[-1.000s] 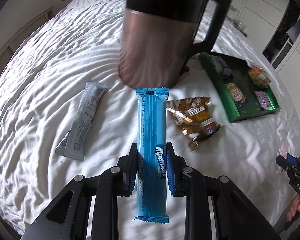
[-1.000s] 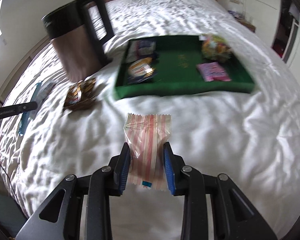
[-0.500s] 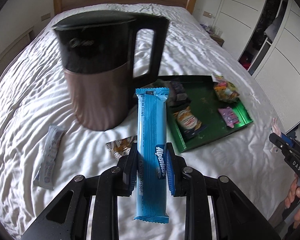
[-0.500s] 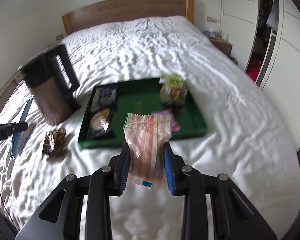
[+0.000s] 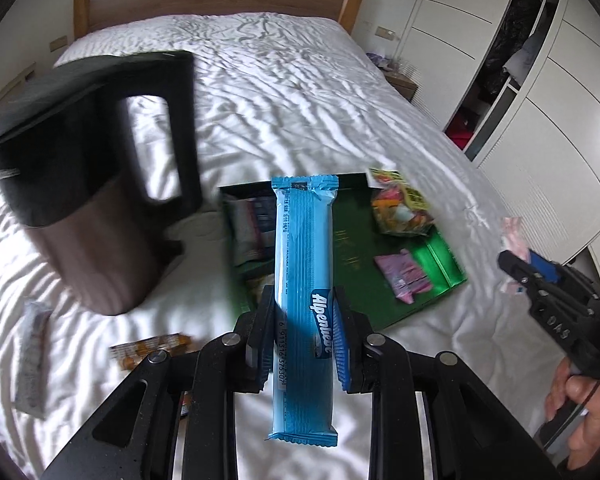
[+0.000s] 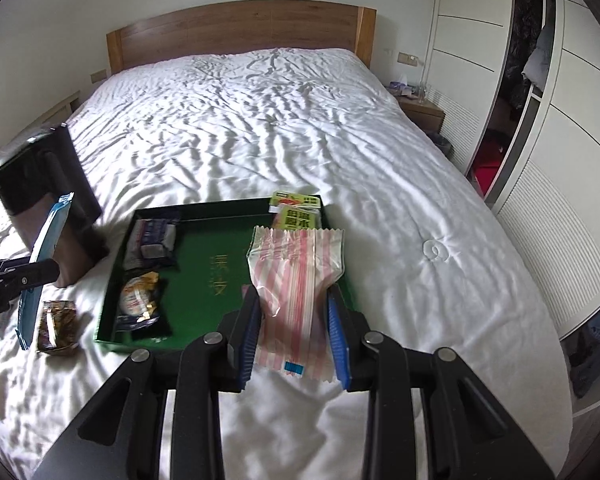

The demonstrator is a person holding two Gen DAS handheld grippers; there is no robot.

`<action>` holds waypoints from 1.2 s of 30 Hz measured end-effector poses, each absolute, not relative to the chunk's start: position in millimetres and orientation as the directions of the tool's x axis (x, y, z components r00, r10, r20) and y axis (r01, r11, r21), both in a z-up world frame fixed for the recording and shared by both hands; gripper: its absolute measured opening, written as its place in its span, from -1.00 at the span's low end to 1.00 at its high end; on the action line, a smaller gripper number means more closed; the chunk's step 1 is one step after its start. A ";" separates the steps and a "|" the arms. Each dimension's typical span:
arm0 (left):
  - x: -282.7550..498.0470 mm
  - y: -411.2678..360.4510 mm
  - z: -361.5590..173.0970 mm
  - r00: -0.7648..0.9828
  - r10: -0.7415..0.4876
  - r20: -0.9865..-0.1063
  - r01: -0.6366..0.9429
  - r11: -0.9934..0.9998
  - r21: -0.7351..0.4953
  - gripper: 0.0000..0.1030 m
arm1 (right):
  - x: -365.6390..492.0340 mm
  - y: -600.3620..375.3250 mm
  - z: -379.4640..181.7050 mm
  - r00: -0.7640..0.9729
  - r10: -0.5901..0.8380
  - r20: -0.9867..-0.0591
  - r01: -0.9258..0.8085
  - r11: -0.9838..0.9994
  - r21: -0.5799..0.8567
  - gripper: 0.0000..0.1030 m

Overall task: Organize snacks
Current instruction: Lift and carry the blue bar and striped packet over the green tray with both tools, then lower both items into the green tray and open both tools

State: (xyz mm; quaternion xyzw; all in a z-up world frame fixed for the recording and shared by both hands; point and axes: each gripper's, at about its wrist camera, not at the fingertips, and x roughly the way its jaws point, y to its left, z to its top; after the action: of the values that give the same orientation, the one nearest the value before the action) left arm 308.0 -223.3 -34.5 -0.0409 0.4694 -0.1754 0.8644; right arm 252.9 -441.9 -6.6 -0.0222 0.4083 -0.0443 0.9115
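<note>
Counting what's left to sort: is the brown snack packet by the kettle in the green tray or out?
Out. The brown snack packet lies on the white sheet, left of the green tray.

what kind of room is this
A bedroom, most likely. A large bed with a rumpled white cover and a wooden headboard fills the view, a white built-in wardrobe lines the right wall, and a small nightstand stands beside the bed.

Your long blue snack bar (image 5: 303, 280) stands upright mid-frame. Your pink striped packet (image 6: 296, 296) sits low in the middle. The green tray (image 6: 220, 280) behind holds four small snacks.
</note>
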 end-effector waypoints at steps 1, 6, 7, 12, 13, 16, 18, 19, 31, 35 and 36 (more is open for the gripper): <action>310.3 -229.8 -36.2 0.496 -0.345 -0.797 0.268 0.934 -0.237 -0.58 | 256.6 -444.0 -10.0 0.659 -0.099 -0.745 0.063 0.995 -0.076 -0.98; 321.4 -258.1 -48.6 0.489 -0.347 -0.800 0.267 0.933 -0.242 -0.58 | 274.6 -453.3 -27.8 0.643 -0.106 -0.759 0.070 0.994 -0.080 -0.98; 324.7 -264.2 -52.1 0.489 -0.341 -0.803 0.266 0.935 -0.235 -0.58 | 277.2 -454.5 -30.9 0.640 -0.105 -0.761 0.069 0.994 -0.079 -0.98; 336.1 -283.1 -67.5 0.496 -0.337 -0.800 0.266 0.936 -0.230 -0.58 | 291.9 -461.7 -51.5 0.622 -0.102 -0.777 0.070 0.995 -0.074 -0.98; 337.8 -285.8 -70.6 0.494 -0.338 -0.801 0.264 0.936 -0.232 -0.58 | 295.5 -463.0 -55.3 0.615 -0.104 -0.782 0.073 0.995 -0.075 -0.98; 342.7 -295.3 -82.0 0.479 -0.325 -0.815 0.258 0.940 -0.224 -0.58 | 302.3 -463.1 -63.7 0.606 -0.102 -0.789 0.063 0.995 -0.080 -0.98; 344.8 -300.0 -88.3 0.472 -0.318 -0.822 0.254 0.942 -0.218 -0.58 | 306.1 -462.5 -68.6 0.600 -0.097 -0.794 0.054 0.995 -0.081 -0.98; 345.8 -301.9 -91.6 0.467 -0.316 -0.826 0.254 0.942 -0.217 -0.58 | 307.9 -461.8 -71.7 0.595 -0.098 -0.798 0.050 0.995 -0.085 -0.98; 355.4 -310.6 -116.4 0.440 -0.295 -0.848 0.258 0.946 -0.195 -0.58 | 316.0 -467.0 -96.4 0.563 -0.108 -0.819 0.055 0.994 -0.093 -0.97; 354.8 -312.4 -118.9 0.439 -0.285 -0.852 0.254 0.949 -0.187 -0.57 | 316.8 -465.7 -98.1 0.563 -0.111 -0.819 0.056 0.994 -0.097 -0.85; 354.6 -312.9 -119.6 0.436 -0.282 -0.855 0.253 0.950 -0.184 -0.57 | 316.7 -465.4 -98.4 0.563 -0.108 -0.819 0.054 0.994 -0.094 -0.84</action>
State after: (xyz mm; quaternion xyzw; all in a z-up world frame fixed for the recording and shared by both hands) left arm 354.6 -312.9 -119.6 -0.0142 0.5072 -0.1579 0.8471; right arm 316.7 -465.4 -98.4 -0.0290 0.4652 -0.0459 0.8835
